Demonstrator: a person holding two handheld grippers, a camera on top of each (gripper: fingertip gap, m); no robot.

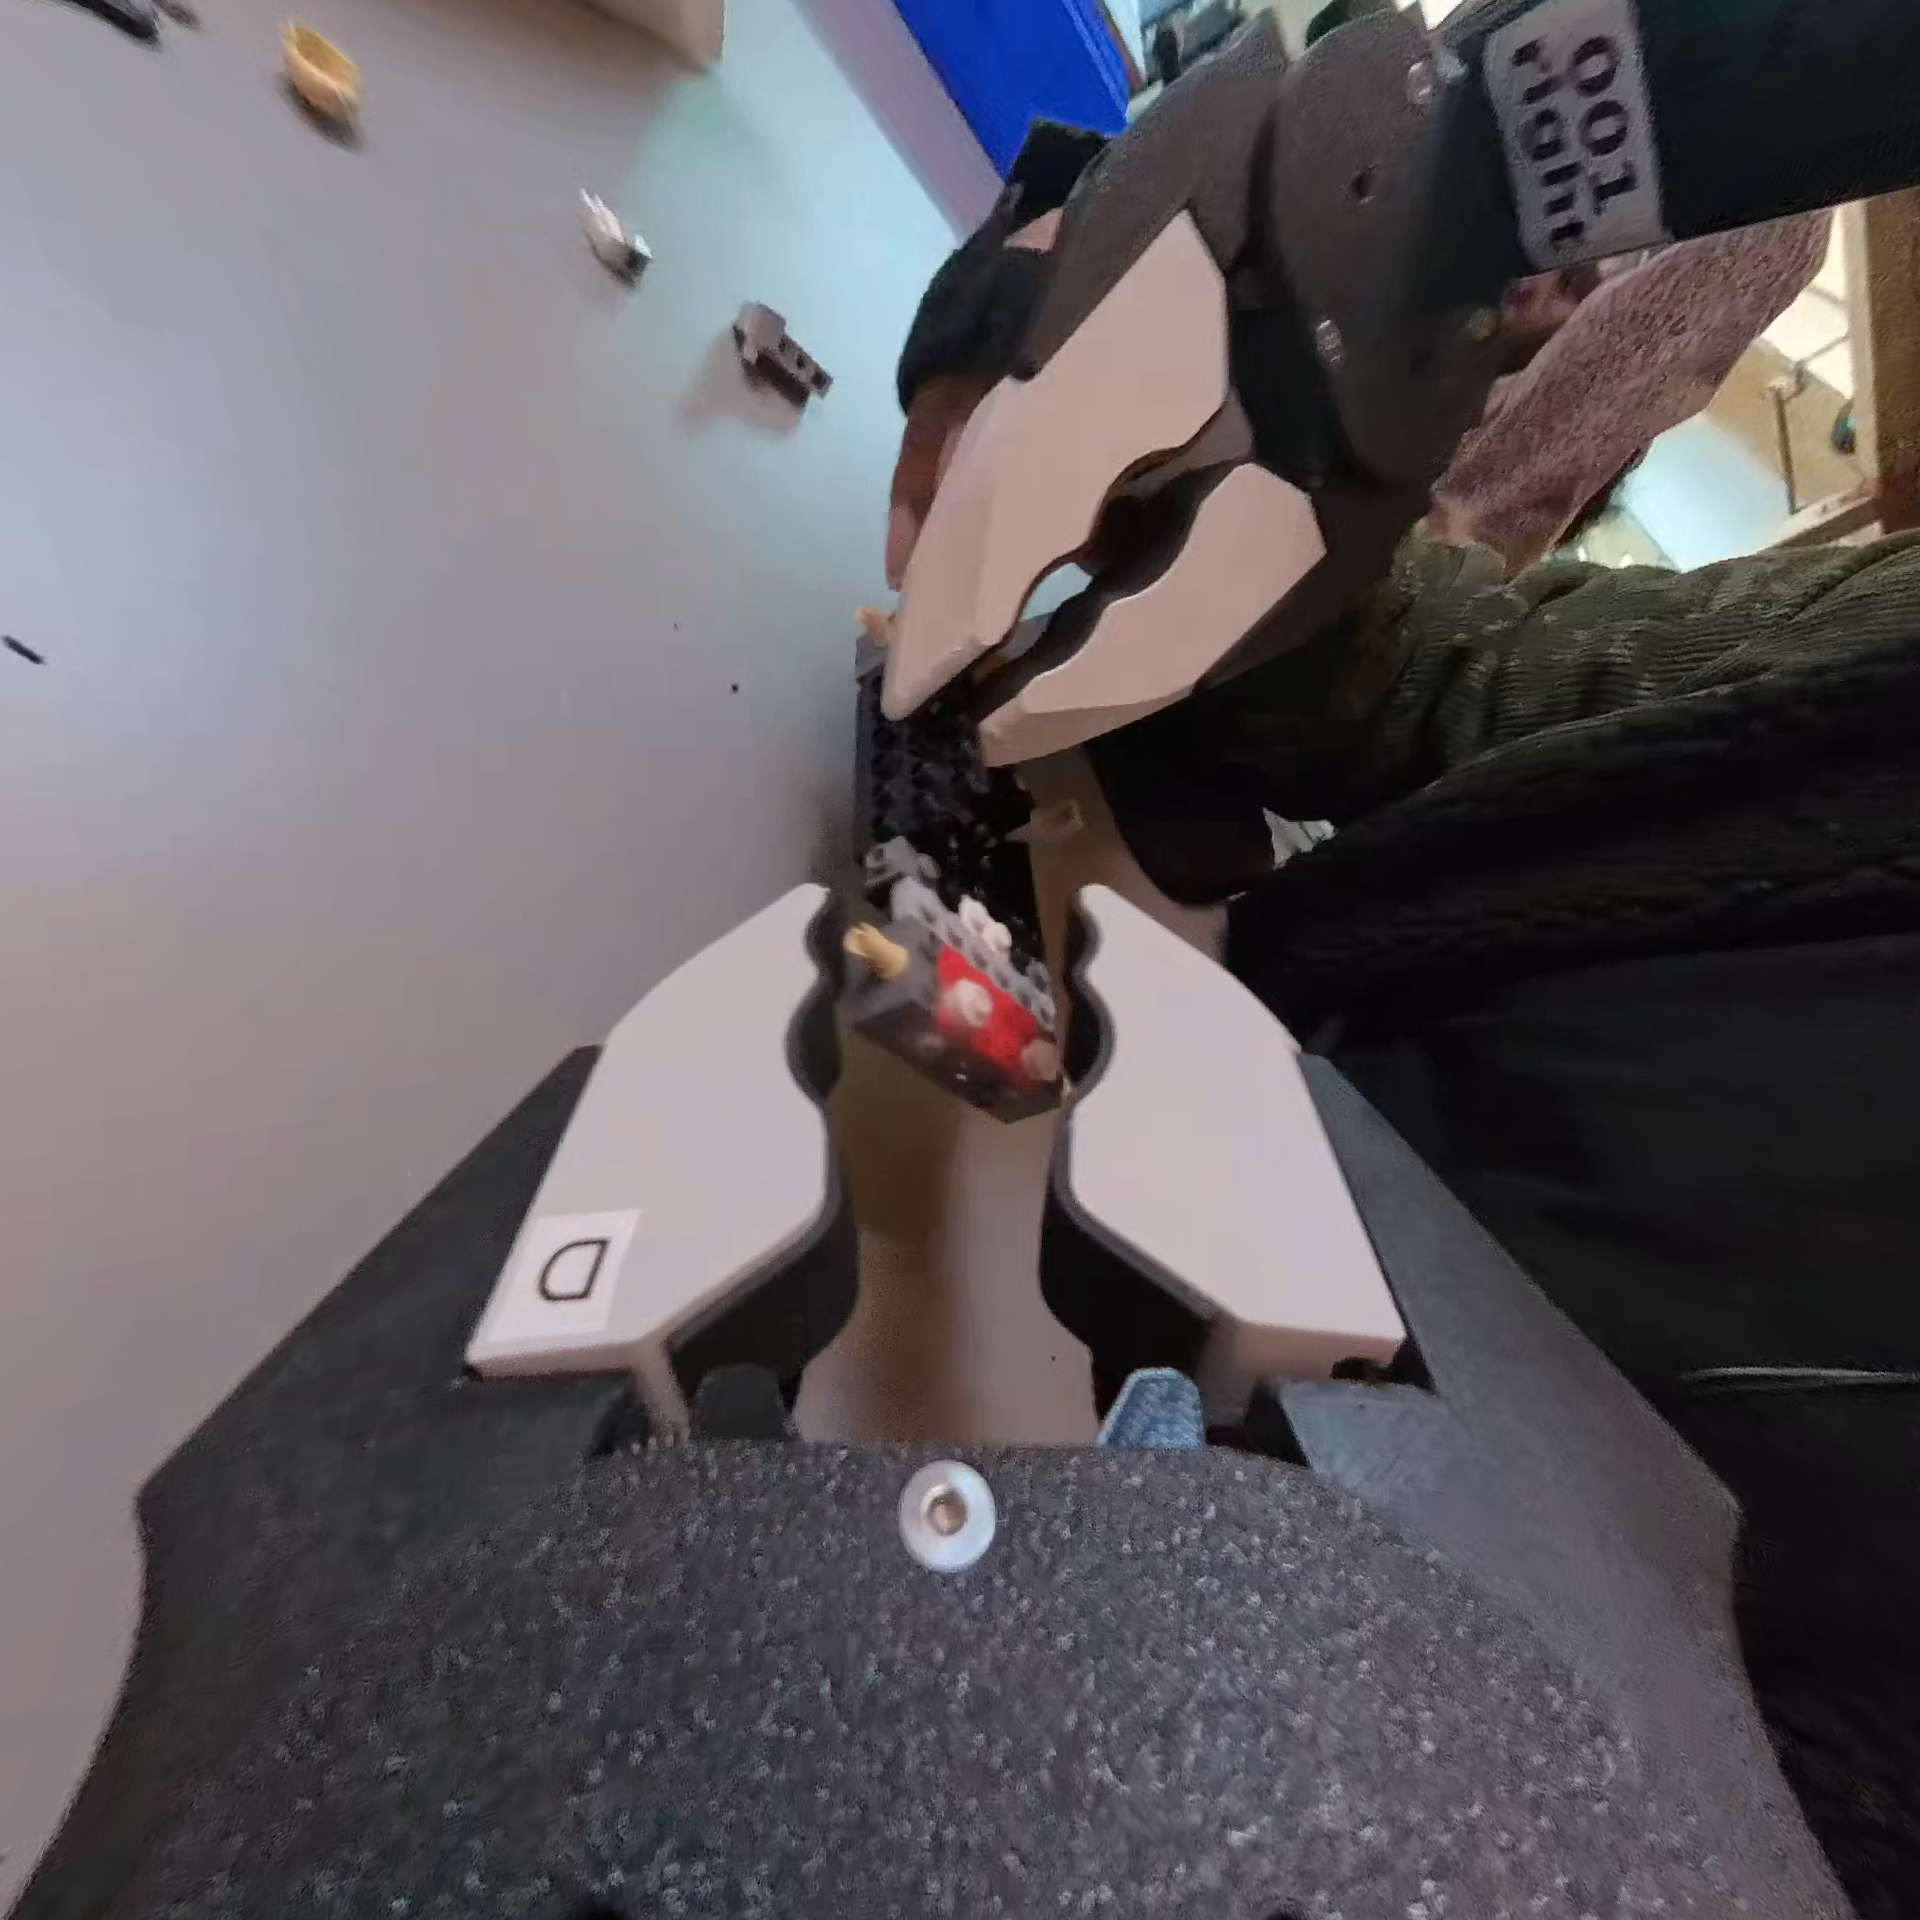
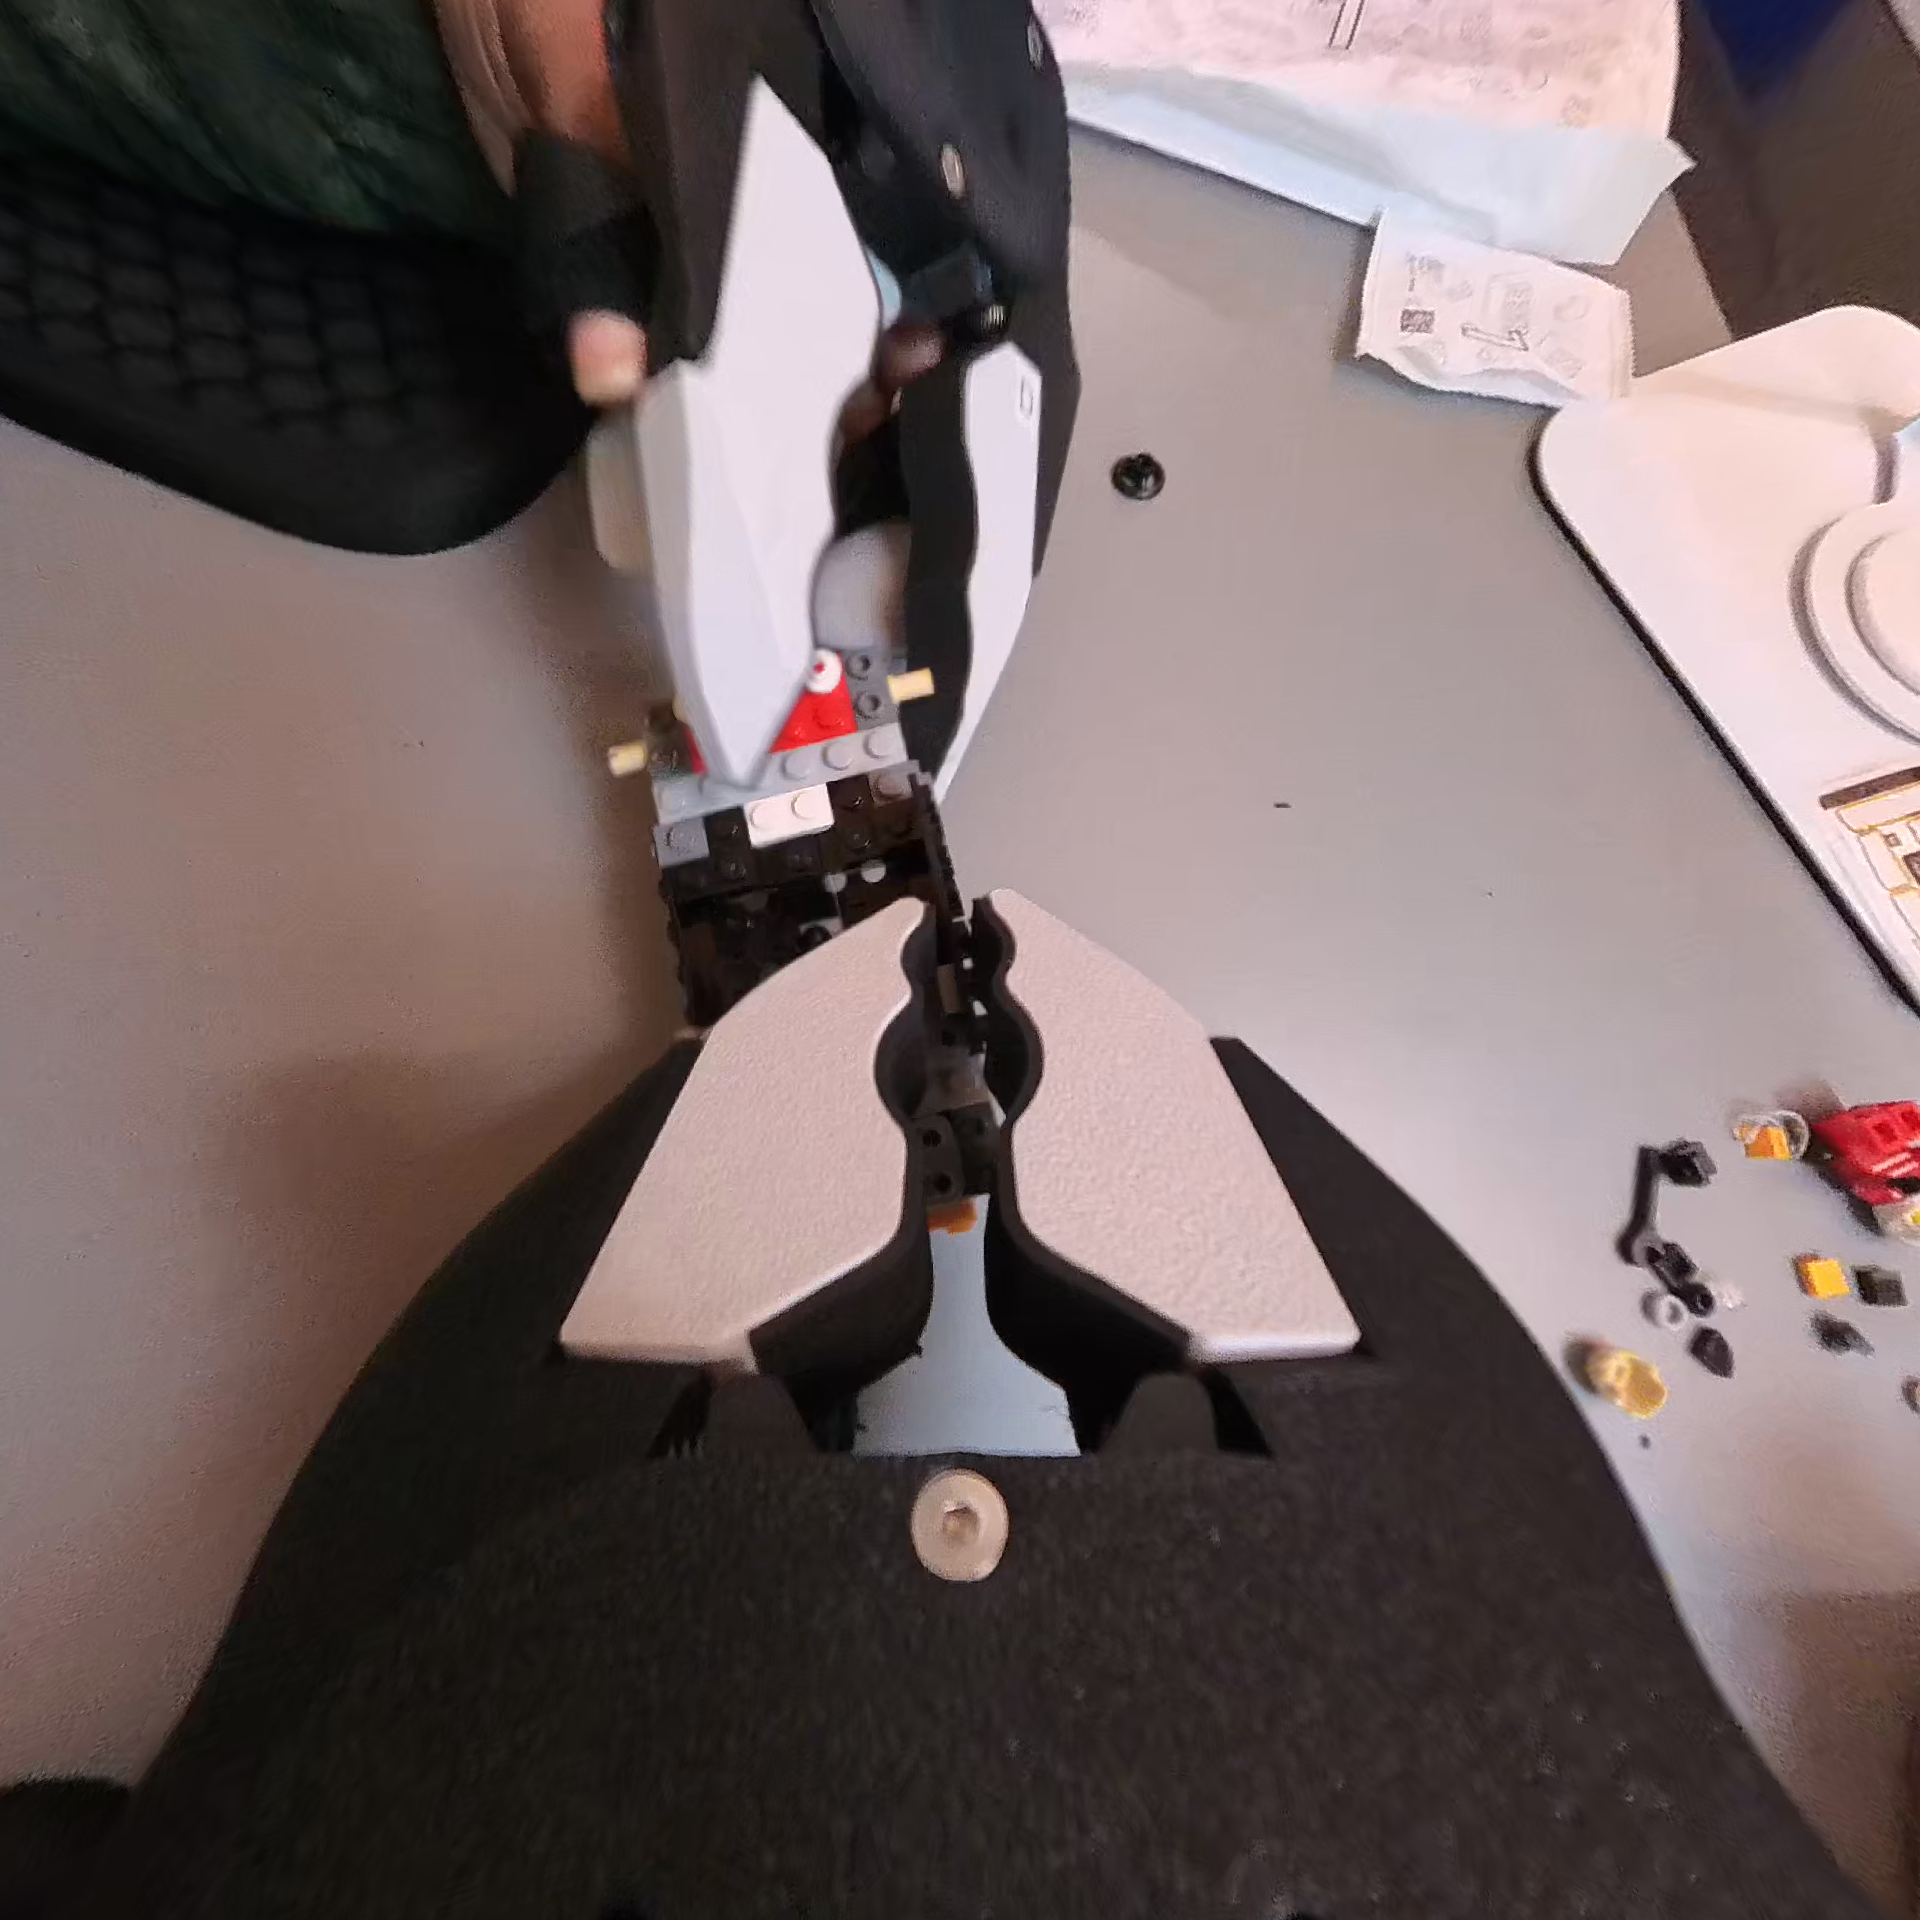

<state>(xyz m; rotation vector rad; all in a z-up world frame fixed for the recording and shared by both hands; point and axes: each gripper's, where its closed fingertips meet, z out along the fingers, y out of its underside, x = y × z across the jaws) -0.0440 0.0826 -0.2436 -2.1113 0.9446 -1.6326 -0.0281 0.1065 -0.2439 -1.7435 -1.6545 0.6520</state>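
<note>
A brick model, mostly black with a grey and red end and tan pins, hangs above the grey table between both grippers. My left gripper is shut on its red and grey end. My right gripper is shut on a thin black side wall at the model's other end. In the left wrist view the right gripper pinches the black end from above. In the right wrist view the left gripper straddles the red end.
Several loose small parts and a red piece lie on the table at the right. A white tray and a paper leaflet sit at the far right. Stray bricks lie on the table. A person's dark sleeve is close. My two grippers' fingertips are within a few centimetres of each other. My right tips are roughly 20 centimetres from the red piece.
</note>
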